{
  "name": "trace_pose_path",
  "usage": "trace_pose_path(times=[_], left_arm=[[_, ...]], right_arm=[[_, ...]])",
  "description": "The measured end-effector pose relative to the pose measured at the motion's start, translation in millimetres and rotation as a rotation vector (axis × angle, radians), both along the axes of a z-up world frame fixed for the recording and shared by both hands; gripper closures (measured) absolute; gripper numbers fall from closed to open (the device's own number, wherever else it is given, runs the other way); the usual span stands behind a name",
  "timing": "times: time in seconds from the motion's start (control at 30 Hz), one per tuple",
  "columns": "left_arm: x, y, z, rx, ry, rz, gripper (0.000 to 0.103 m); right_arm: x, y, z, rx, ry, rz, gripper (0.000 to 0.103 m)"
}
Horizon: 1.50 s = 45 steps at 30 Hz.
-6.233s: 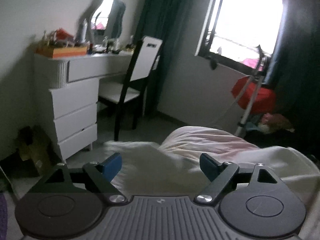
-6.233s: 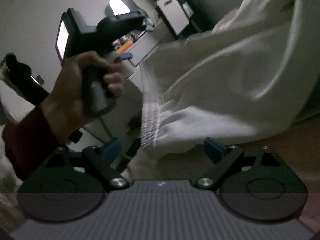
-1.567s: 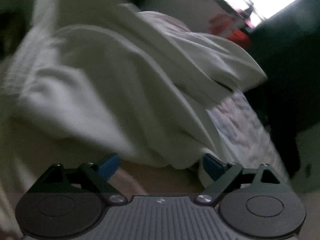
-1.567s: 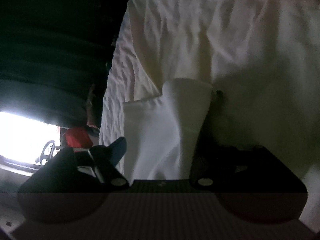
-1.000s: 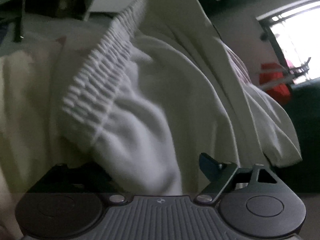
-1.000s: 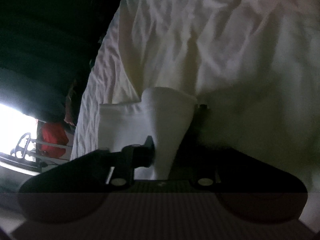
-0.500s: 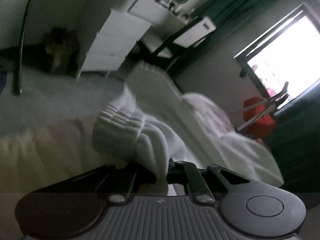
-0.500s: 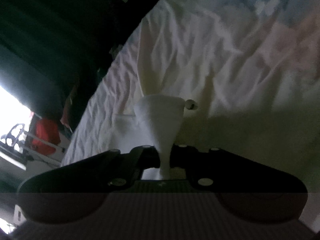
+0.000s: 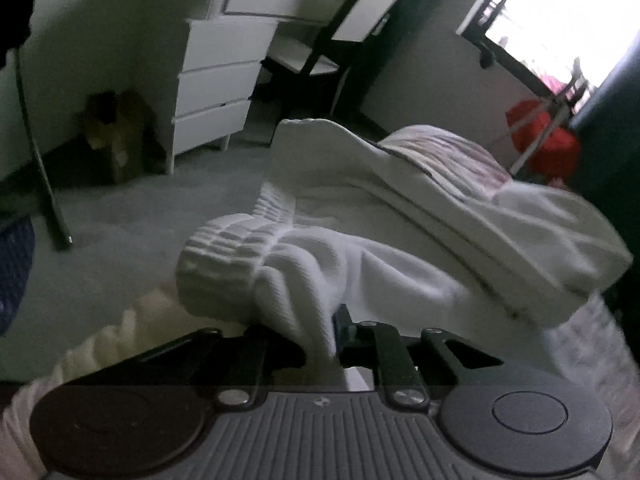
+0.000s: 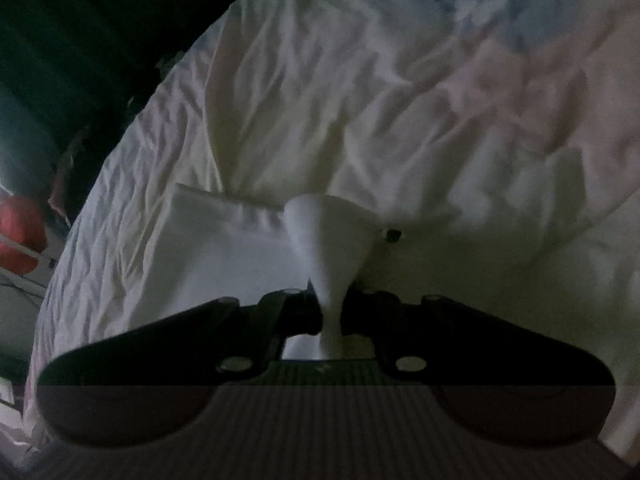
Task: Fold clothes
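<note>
White garment [image 9: 360, 256] pinched in left tongs [image 9: 320, 340], right tongs [image 10: 330, 316]

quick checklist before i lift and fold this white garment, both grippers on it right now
1. Left gripper shut on the white garment, near its ribbed band: ok.
2. Right gripper shut on a pinched peak of the white garment: ok.
3. Both grips on matching corners or edges: cannot tell, neither view shows both grippers.
4. Garment lying flat before the fold: not ok, it is bunched and rumpled in the left view.
5. Bed sheet caught in the right grip: cannot tell, the view is dark.
6. Small dark object beside the peak clear of the cloth: cannot tell.
</note>
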<state>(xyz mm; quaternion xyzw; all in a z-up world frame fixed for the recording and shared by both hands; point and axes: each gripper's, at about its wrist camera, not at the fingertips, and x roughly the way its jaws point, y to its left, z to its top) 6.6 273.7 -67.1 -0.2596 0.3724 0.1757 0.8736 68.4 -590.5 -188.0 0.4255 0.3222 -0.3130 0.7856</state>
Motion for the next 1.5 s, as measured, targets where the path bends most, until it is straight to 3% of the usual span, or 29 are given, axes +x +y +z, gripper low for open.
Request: trace_pose_path(times=[0.03, 0.1, 0.13, 0.17, 0.2, 0.23, 0.3, 0.4, 0.5, 0.6, 0.8, 0.9, 0.97, 1.07, 1.2, 1.37, 1.5], left_arm=[[0.3, -2.7, 0.1, 0.018, 0.003, -0.020, 0.072], [1.7, -9.2, -0.1, 0.055, 0.011, -0.056, 0.056], [2.5, -11.9, -0.5, 0.075, 0.016, -0.070, 0.047], [0.5, -17.6, 2.4, 0.100, 0.018, -0.088, 0.044], [-2.1, -24.0, 6.0, 0.127, 0.018, -0.106, 0.037], [-3.8, -30.6, 9.6, 0.158, 0.017, -0.123, 0.027], [-6.8, -43.8, 16.8, 0.222, 0.012, -0.158, 0.016], [-13.0, -66.6, 30.6, 0.315, -0.022, -0.189, 0.010], [-21.5, -90.9, 50.3, 0.351, -0.109, -0.229, 0.005], [-20.5, -119.6, 65.5, 0.372, -0.175, -0.275, 0.004], [-9.7, -189.5, 80.8, 0.388, -0.300, -0.389, 0.003], [-7.2, -228.6, 82.8, 0.351, -0.353, -0.459, 0.003], [-2.4, -250.8, 84.2, 0.355, -0.382, -0.492, 0.003], [1.8, -289.0, 85.8, 0.420, -0.435, -0.554, 0.003], [11.9, -319.6, 69.7, 0.456, -0.479, -0.604, 0.002], [27.3, -320.7, 34.5, 0.405, -0.476, -0.626, 0.002], [29.9, -312.4, 23.3, 0.410, -0.458, -0.613, 0.002]], right_arm=[[0.3, 1.1, 1.2, -0.012, 0.002, 0.007, 0.087], [-2.6, 9.0, 7.8, -0.046, -0.003, 0.020, 0.070], [-3.6, 12.8, 11.5, -0.066, -0.006, 0.027, 0.044], [-3.7, 17.0, 16.9, -0.094, -0.016, 0.033, 0.024], [-5.0, 22.8, 24.0, -0.126, -0.026, 0.038, 0.021], [-5.5, 28.1, 30.3, -0.161, -0.035, 0.045, 0.021], [-5.7, 38.6, 44.0, -0.243, -0.052, 0.064, 0.021], [-14.9, 62.6, 71.6, -0.381, -0.136, 0.102, 0.021], [-26.9, 89.8, 101.2, -0.516, -0.238, 0.151, 0.021], [-39.5, 123.1, 119.7, -0.539, -0.354, 0.273, 0.021], [-58.7, 189.6, 136.8, -0.547, -0.495, 0.512, 0.021], [-66.2, 214.0, 140.2, -0.524, -0.547, 0.598, 0.021], [-70.0, 227.7, 139.8, -0.527, -0.560, 0.642, 0.021], [-73.0, 242.2, 137.2, -0.546, -0.577, 0.690, 0.021], [-75.5, 252.3, 129.1, -0.571, -0.593, 0.711, 0.021], [-73.1, 264.4, 112.1, -0.633, -0.611, 0.716, 0.021], [-59.8, 274.1, 101.1, -0.599, -0.593, 0.762, 0.022]])
